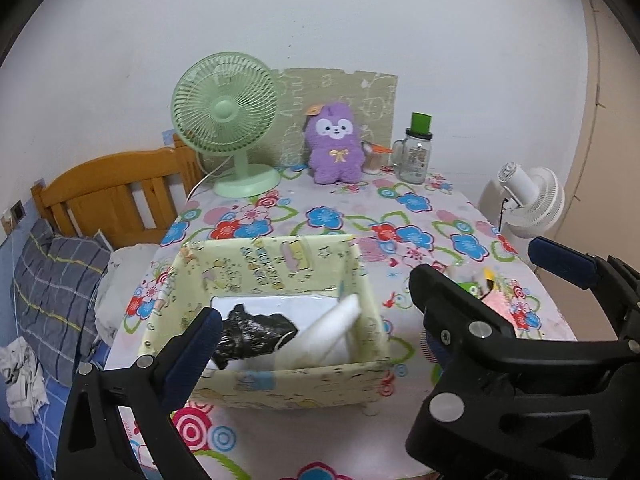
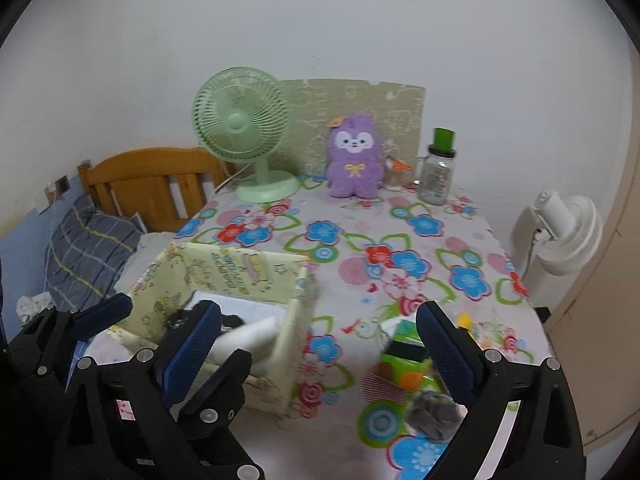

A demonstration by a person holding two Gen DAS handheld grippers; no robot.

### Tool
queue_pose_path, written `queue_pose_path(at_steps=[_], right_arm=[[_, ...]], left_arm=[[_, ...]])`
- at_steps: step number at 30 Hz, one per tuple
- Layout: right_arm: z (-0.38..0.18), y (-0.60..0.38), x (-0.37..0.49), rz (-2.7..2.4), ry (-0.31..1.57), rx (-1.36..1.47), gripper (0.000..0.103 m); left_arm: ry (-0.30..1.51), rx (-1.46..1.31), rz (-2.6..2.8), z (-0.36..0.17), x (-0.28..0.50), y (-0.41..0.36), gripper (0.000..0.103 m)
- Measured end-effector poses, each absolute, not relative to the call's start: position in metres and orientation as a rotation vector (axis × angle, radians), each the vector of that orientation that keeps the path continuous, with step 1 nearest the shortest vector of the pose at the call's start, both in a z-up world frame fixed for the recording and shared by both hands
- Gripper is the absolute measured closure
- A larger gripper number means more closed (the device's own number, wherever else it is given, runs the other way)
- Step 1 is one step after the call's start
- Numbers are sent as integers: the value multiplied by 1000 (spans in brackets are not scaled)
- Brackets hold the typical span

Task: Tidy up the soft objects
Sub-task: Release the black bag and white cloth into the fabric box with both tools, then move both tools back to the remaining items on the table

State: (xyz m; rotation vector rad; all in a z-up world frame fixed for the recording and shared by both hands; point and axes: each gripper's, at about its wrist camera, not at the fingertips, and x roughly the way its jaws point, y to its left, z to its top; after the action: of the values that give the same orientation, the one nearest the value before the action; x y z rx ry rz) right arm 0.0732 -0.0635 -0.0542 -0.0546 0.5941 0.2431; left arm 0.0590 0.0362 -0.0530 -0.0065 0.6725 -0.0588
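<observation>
Left wrist view: pale yellow fabric storage box (image 1: 280,280) w/ cartoon print sits on the floral tablecloth (image 1: 400,208), near the table's left front edge. Inside it: a crumpled black item (image 1: 252,334), glossy like a bag, and a white soft roll or folded cloth (image 1: 340,326) leaning against the box's right wall, both lying on a white liner. Purple plush toy (image 1: 338,142) stands upright at the back of the table, btwn the green desk fan (image 1: 226,116) and a glass jar w/ green lid (image 1: 416,152).

Left gripper (image 1: 316,292) hangs over the box, fingers wide apart, nothing btwn them, touching nothing. Right gripper (image 2: 320,320), seen in the right wrist view, also spread wide, nothing pinched; it sits over the cloth btwn the box and a small pile at front right.

That pile: green/orange packet or toy (image 2: 404,360) and a grey fuzzy lump (image 2: 434,414), partly behind the right finger (image 2: 444,344) and blurred, so can't say what they are. In the left view the same pile is mostly hidden by the gripper finger. Box bottom partly covered by its near wall. Right view is motion-blurred around the box. Small orange item beside the plush is too small to make out.
</observation>
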Motion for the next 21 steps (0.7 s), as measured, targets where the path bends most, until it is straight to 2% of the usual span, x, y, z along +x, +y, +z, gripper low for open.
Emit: queue_pose_path(at_steps=[21], right_arm=[[-44, -139, 55, 75, 569, -34, 3]], left_arm=[[654, 4, -164, -48, 53, -29, 0]])
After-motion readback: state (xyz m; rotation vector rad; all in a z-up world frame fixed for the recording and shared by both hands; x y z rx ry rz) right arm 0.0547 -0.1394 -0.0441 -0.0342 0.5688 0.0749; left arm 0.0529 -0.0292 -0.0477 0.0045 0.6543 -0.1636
